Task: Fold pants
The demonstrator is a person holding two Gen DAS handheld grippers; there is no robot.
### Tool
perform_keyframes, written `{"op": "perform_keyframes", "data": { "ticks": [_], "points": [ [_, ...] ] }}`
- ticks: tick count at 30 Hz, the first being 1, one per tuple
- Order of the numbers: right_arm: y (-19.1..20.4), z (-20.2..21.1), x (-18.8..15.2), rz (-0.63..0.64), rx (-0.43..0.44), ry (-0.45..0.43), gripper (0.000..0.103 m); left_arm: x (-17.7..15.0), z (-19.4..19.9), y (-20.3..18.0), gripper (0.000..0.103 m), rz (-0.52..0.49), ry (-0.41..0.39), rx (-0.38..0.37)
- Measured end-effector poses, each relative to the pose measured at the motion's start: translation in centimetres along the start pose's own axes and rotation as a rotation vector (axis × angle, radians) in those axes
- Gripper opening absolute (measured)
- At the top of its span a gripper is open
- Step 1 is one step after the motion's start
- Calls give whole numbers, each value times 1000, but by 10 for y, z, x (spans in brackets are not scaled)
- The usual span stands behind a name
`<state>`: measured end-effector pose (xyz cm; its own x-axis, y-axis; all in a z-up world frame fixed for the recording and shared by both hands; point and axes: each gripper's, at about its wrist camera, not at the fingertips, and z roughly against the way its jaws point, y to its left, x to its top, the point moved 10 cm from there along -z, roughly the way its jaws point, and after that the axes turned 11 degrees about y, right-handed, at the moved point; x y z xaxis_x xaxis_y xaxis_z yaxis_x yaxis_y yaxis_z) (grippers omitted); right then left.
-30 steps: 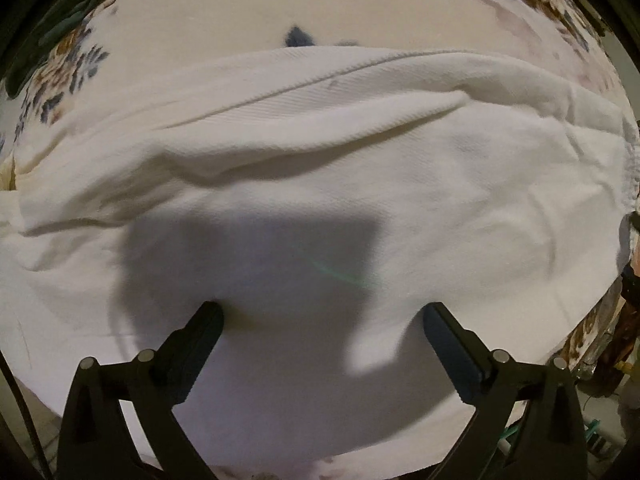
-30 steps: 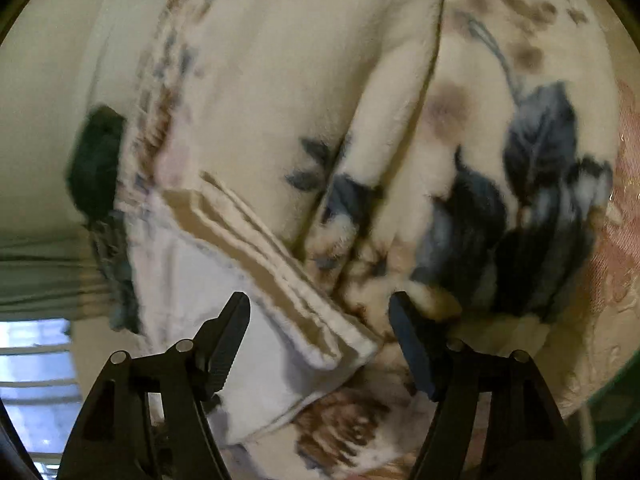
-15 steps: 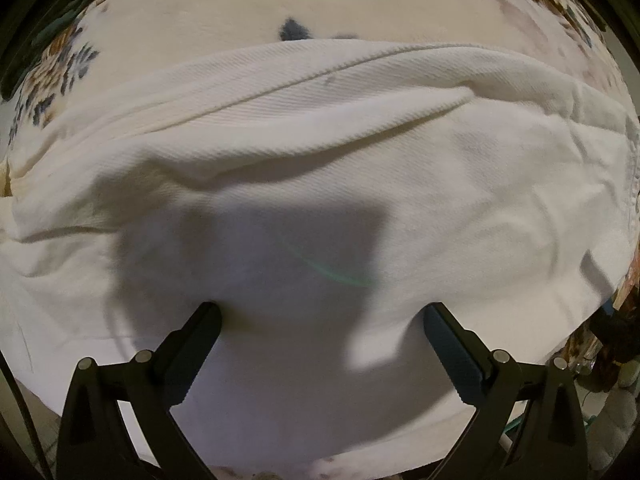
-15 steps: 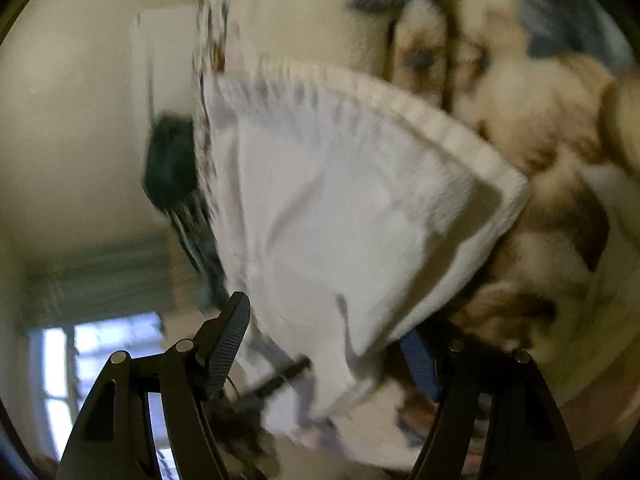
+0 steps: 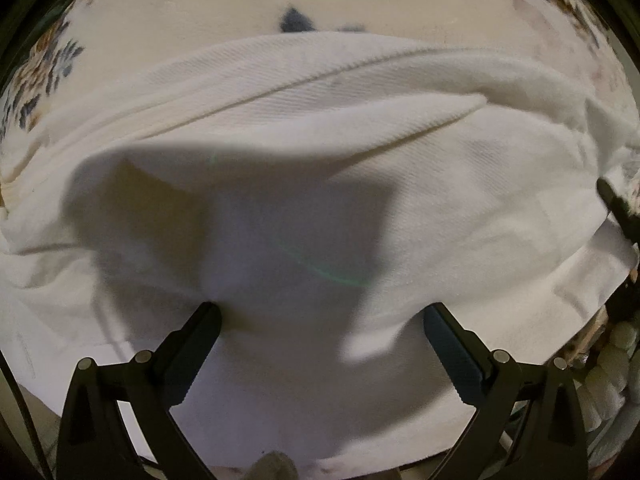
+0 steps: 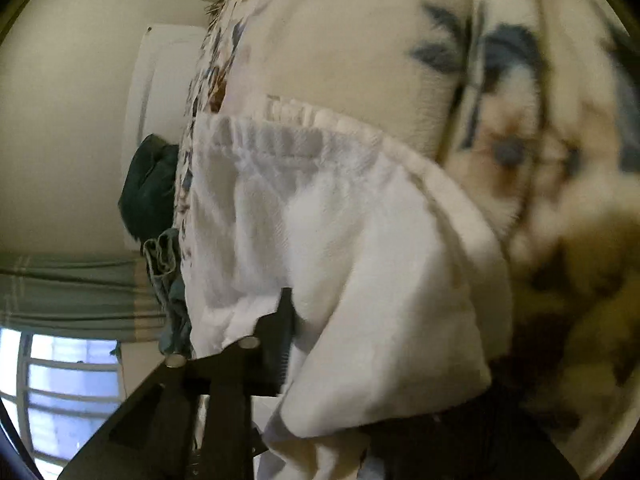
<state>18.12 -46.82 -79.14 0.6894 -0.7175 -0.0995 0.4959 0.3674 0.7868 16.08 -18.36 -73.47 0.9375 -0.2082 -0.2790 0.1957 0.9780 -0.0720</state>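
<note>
White pants (image 5: pixel 360 184) are spread across a floral blanket (image 5: pixel 360 4), rumpled, with a long ridge running across the cloth; folding is judged barely begun, with every fold still to be made. The gathered elastic waistband (image 6: pixel 280 140) is lifted off the blanket. The left gripper (image 5: pixel 320 316) is held wide apart above the fabric. The right gripper (image 6: pixel 288 340) is clamped together on the waistband end.

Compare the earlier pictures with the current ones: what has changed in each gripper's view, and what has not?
The right gripper, open over the blanket a second ago, has swung onto the white pants and closed on their gathered waistband end. The left gripper stays open above the pants, which have shifted only slightly on the floral blanket.
</note>
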Motion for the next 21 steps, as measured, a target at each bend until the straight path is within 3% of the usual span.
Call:
{"op": "perform_keyframes", "data": {
  "ticks": [6, 11, 16, 21],
  "points": [
    [54, 23, -18, 119, -181, -71, 14, -9, 30, 37, 103, 125, -54, -50],
    [126, 48, -44, 313, -302, -92, 13, -25, 65, 102, 103, 244, -127, -92],
    [205, 10, -112, 515, -379, -30, 13, -58, 96, 194, 103, 355, -175, -103],
    [266, -104, -230, 748, -437, 128, 12, -113, 93, 297, 103, 475, -171, -94]
  ]
}}
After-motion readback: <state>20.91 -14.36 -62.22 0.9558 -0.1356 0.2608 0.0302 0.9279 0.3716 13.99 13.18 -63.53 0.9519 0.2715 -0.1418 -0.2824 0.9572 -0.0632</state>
